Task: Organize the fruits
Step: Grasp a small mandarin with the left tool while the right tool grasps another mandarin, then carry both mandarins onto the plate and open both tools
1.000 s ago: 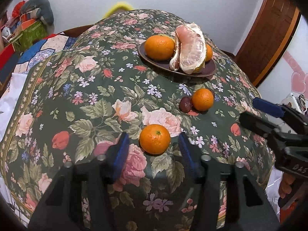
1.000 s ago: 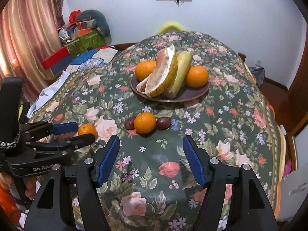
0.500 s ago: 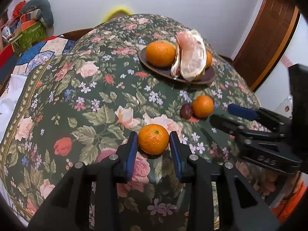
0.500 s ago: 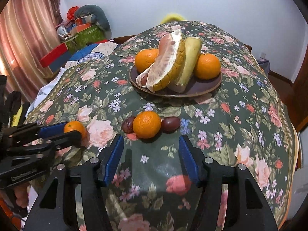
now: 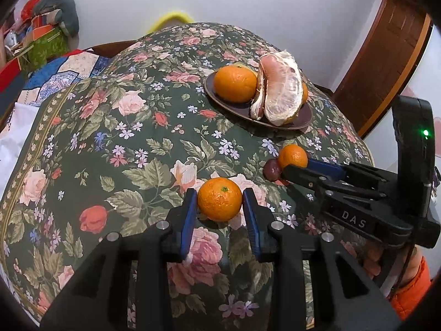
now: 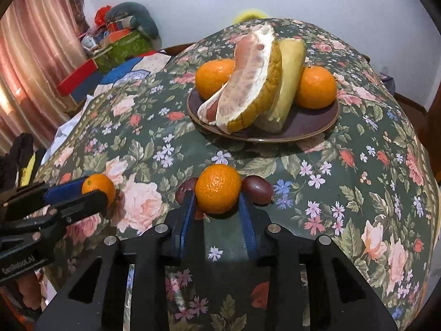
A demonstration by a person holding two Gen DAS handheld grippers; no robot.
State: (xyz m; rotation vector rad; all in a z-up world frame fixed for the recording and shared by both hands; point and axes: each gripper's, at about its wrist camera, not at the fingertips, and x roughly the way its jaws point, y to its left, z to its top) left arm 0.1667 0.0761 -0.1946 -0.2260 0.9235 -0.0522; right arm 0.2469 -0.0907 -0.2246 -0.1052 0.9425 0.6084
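On the flowered tablecloth (image 5: 115, 165), my left gripper (image 5: 219, 195) is shut on a small mandarin (image 5: 219, 199), both blue pads against its sides. My right gripper (image 6: 215, 194) is closing its jaws on a second mandarin (image 6: 217, 189), and the pads touch it. That mandarin rests between two dark brown fruits (image 6: 257, 190). Behind them a brown plate (image 6: 311, 127) holds a peeled pomelo wedge (image 6: 248, 91), a yellow-green rind piece (image 6: 289, 77) and two oranges (image 6: 315, 87). Each gripper shows at the edge of the other's view.
Boxes and bundled cloth (image 6: 121, 44) are stacked at the back left beside a pink curtain (image 6: 33, 55). A wooden door (image 5: 386, 63) stands at the right. An orange sleeve (image 5: 408, 284) shows under the right gripper's handle.
The left jaws closed onto the near mandarin and stayed there. The right gripper came forward and down to the middle mandarin, and its jaws narrowed around it.
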